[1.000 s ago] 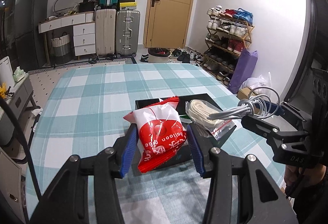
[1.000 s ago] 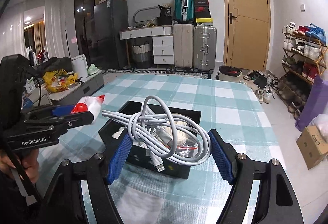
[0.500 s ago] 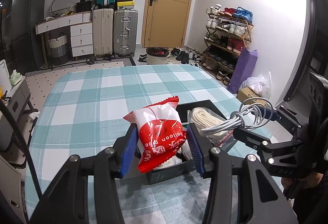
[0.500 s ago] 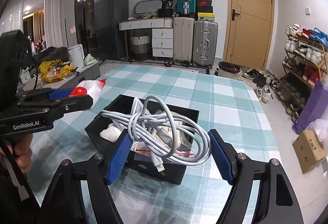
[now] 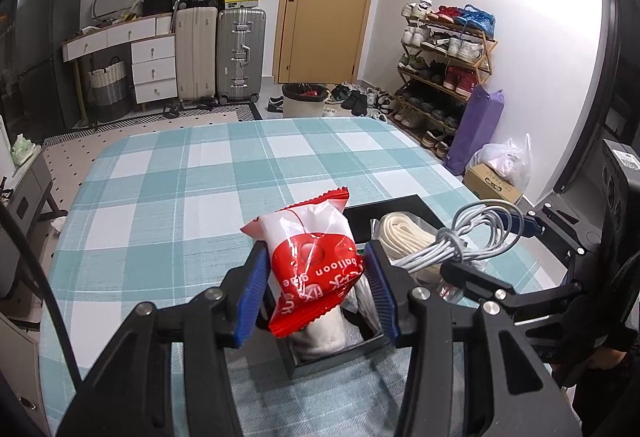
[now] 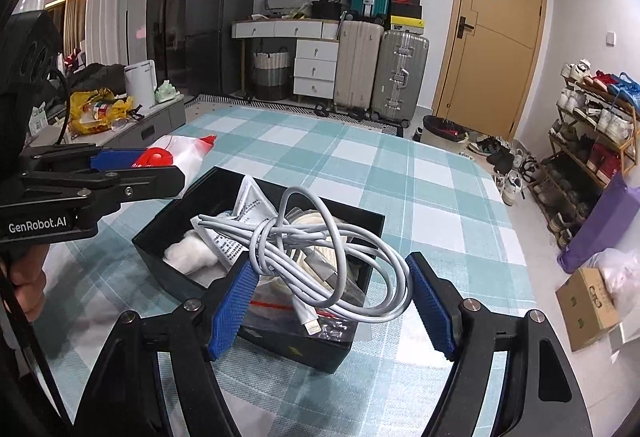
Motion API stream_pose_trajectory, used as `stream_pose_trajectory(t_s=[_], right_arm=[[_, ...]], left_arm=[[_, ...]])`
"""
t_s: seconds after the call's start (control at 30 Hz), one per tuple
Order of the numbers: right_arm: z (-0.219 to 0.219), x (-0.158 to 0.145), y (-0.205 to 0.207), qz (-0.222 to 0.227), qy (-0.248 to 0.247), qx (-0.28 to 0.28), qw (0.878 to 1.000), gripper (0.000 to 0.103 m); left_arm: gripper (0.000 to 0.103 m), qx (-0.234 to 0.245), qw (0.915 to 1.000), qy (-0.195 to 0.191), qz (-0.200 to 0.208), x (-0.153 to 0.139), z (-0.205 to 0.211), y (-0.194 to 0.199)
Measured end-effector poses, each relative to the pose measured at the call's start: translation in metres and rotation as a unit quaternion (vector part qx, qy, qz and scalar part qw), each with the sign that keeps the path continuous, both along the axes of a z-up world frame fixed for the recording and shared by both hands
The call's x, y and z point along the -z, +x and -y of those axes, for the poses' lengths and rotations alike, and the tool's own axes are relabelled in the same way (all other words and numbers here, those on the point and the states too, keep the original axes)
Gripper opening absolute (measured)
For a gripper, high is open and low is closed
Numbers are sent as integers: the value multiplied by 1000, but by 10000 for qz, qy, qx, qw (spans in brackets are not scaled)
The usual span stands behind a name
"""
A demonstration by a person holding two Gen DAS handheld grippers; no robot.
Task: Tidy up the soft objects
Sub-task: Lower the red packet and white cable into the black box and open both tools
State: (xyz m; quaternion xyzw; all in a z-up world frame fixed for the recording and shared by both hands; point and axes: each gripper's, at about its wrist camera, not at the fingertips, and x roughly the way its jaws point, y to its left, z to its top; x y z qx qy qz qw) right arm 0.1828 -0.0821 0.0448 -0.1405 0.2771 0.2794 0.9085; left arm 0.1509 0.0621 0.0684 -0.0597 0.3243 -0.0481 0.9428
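L hand-held gripper (image 5: 316,287) pinching red packet (image 5: 310,261), R hand-held gripper (image 6: 332,301) pinching cable (image 6: 320,253) over black box (image 6: 160,233)

Right gripper (image 6: 332,297) is holding a coiled white cable (image 6: 320,257) above the black box (image 6: 360,345), blue pads spread wide; contact unclear. Left gripper (image 6: 132,173) is gripping a red-and-white packet (image 6: 180,155) beside the box's left rim.

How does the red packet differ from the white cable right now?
The red packet is a flat sealed pouch with print; the cable is a plain grey-white knotted coil. The packet is in the left tongs, the cable in the right tongs. Both hang above the black box.
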Motion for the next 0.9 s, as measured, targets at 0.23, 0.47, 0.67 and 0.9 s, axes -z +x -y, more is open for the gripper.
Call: stream_pose_trajectory(t_s=[0.23,0.47,0.67,0.9], right_arm=[[-8,7,13,-95,-64,-99,9999,76],[-15,18,24,-298,-75,-210,9993,76],[-18,24,30,-364,-130,-256,9989,76],[-22,23,27,-314,-258,-405,9984,76]], left_arm=[[47,62,9999,13,-80,8,3,9],[47,138,9998,30,-110,12,7,16],[47,214,9996,76,-151,16,11,23],[48,283,9994,80,-189,18,16,27]])
